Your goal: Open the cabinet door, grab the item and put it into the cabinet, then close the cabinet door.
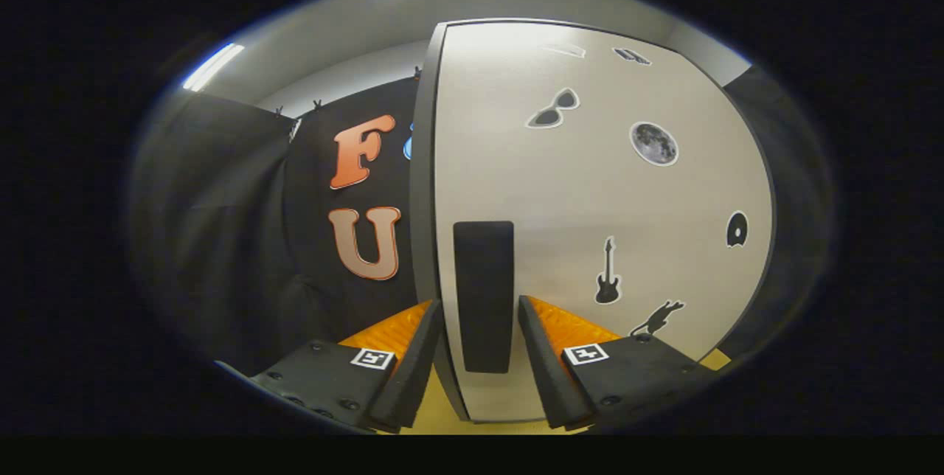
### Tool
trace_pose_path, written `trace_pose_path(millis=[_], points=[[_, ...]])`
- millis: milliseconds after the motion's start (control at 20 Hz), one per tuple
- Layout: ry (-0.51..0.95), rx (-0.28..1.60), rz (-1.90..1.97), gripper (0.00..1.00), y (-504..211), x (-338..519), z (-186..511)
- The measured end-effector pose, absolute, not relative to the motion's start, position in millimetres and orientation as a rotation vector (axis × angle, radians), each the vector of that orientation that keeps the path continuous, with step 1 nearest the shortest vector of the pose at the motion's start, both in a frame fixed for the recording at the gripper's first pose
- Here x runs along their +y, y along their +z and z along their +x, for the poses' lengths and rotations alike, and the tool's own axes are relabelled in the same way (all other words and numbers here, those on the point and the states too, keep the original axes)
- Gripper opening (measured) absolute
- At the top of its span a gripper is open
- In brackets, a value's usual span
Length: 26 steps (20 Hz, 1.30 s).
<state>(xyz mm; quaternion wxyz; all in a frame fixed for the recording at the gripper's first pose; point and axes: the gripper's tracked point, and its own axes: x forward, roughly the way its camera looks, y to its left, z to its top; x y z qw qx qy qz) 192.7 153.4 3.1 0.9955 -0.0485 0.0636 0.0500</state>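
At the bottom centre of the frame the gripper (476,320) has its fingers spread apart, straddling the dark handle (483,296) on the left edge of the white cabinet door (590,202); whether they touch it is unclear. Stickers dot the door's right half

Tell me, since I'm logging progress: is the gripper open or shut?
Open. The gripper has its fingers spread either side of the cabinet door's black handle, not pressing it.

The gripper (476,331) has its fingers spread on either side of the dark upright rectangular handle (483,294), not pressing it. The handle sits near the left edge of the pale sticker-decorated cabinet door (590,187).
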Motion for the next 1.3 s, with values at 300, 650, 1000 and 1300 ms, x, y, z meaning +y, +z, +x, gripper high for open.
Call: trace_pose_path(millis=[300,650,1000,1300], points=[[0.108,0.113,-0.101,0.37,4,151,190],[0.231,0.157,-0.102,0.32,7,154,163],[0.414,0.198,-0.065,0.32,20,133,76],[0.553,0.200,-0.023,0.32,30,112,34]])
